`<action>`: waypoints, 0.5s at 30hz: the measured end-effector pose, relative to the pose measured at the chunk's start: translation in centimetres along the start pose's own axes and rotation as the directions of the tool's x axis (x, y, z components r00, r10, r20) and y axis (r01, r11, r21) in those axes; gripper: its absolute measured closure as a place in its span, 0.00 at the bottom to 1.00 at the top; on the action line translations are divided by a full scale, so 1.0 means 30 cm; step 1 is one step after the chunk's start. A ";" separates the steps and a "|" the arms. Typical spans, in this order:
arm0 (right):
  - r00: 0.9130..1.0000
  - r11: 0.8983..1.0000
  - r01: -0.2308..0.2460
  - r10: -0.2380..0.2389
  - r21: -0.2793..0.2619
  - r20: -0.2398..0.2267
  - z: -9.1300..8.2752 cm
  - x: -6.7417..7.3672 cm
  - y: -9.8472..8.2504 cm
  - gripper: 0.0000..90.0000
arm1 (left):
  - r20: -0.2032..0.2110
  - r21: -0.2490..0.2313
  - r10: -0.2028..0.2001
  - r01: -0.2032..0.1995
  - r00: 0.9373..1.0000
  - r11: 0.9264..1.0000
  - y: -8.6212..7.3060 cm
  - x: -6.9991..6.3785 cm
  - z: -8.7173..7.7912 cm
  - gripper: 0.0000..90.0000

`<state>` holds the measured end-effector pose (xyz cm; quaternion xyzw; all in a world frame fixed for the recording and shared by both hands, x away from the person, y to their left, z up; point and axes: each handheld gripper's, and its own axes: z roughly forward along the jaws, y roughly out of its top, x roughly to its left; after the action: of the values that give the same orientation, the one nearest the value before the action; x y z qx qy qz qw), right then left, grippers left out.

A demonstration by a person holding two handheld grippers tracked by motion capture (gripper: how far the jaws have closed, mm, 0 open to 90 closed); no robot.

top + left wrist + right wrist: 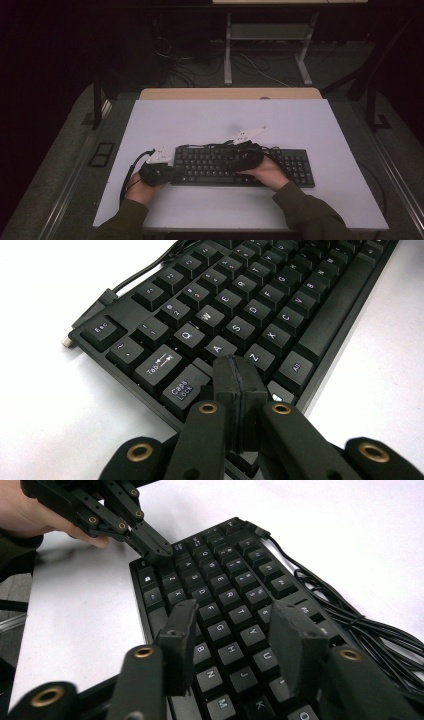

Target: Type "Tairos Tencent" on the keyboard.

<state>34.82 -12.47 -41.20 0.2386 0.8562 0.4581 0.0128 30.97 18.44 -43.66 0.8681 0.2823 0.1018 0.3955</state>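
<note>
A black keyboard (210,160) lies across the white table top (200,120), near the front edge. My left gripper (239,371) is shut, its joined tips resting on the keys by Caps Lock and A at the keyboard's left end (250,305). The right gripper view also shows the left gripper (162,550), tip down on that corner. My right gripper (235,617) hovers low over the middle letter keys (230,575) with its jaws apart and nothing clamped between them. From above, the left gripper (170,174) and the right gripper (235,159) point toward each other.
The keyboard's black cable (360,625) lies bunched along its far edge and leaves from the back left corner (145,272). Behind the white top a wooden table edge (230,93) shows, with a metal frame and loose floor cables (260,70) beyond.
</note>
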 end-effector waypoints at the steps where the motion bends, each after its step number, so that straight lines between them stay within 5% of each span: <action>1: 1.000 1.000 0.003 -0.003 0.002 -0.002 0.003 0.000 0.002 0.66 | 0.000 0.000 0.000 0.000 1.000 1.000 0.000 0.000 0.000 0.99; 15: 1.000 0.999 0.016 -0.016 0.035 -0.011 0.069 0.000 0.035 0.96 | 0.002 0.004 0.000 0.000 1.000 1.000 0.000 -0.001 -0.001 0.99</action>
<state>35.73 -10.36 -41.56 0.2296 0.8660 0.4442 0.0078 30.94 18.45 -43.64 0.8690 0.2820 0.1005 0.3939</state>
